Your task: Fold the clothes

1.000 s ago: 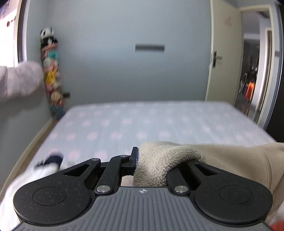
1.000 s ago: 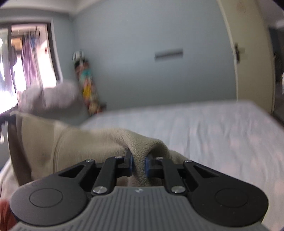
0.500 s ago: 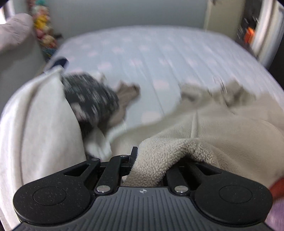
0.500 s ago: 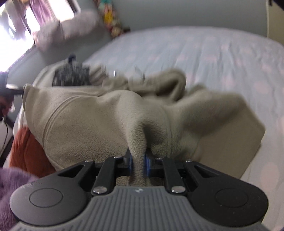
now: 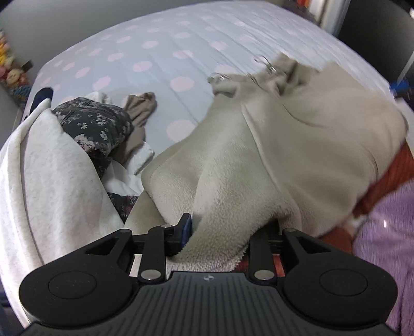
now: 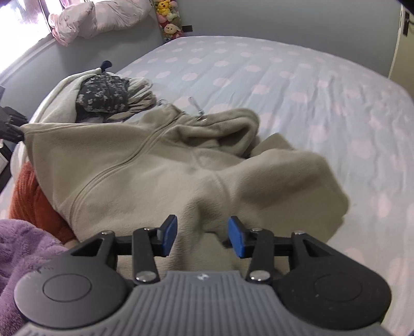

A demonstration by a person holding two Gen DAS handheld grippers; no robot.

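Observation:
A beige fleece zip hoodie (image 6: 165, 168) lies spread on the polka-dot bed (image 6: 284, 77), hood end away from me; it also shows in the left wrist view (image 5: 297, 144). My right gripper (image 6: 203, 236) is open, its blue pads either side of a raised fold at the hoodie's near edge, not pinching it. My left gripper (image 5: 227, 232) has its fingers apart with thick fleece draped between them; the right finger is hidden under cloth. The left gripper also shows in the right wrist view (image 6: 10, 126) at the hoodie's far left corner.
A pile of clothes lies to the left: a white garment (image 5: 51, 175), a dark floral one (image 5: 98, 124), a tan one (image 5: 142, 108). An orange garment (image 6: 31, 199) and a purple fleece (image 6: 23, 248) lie at the near edge. Plush toys (image 6: 168, 18) hang on the far wall.
Both grippers came down from held high to the bed, laying the hoodie out flat. The right gripper opened and released the fold it was pinching. The left gripper's fingers spread wider.

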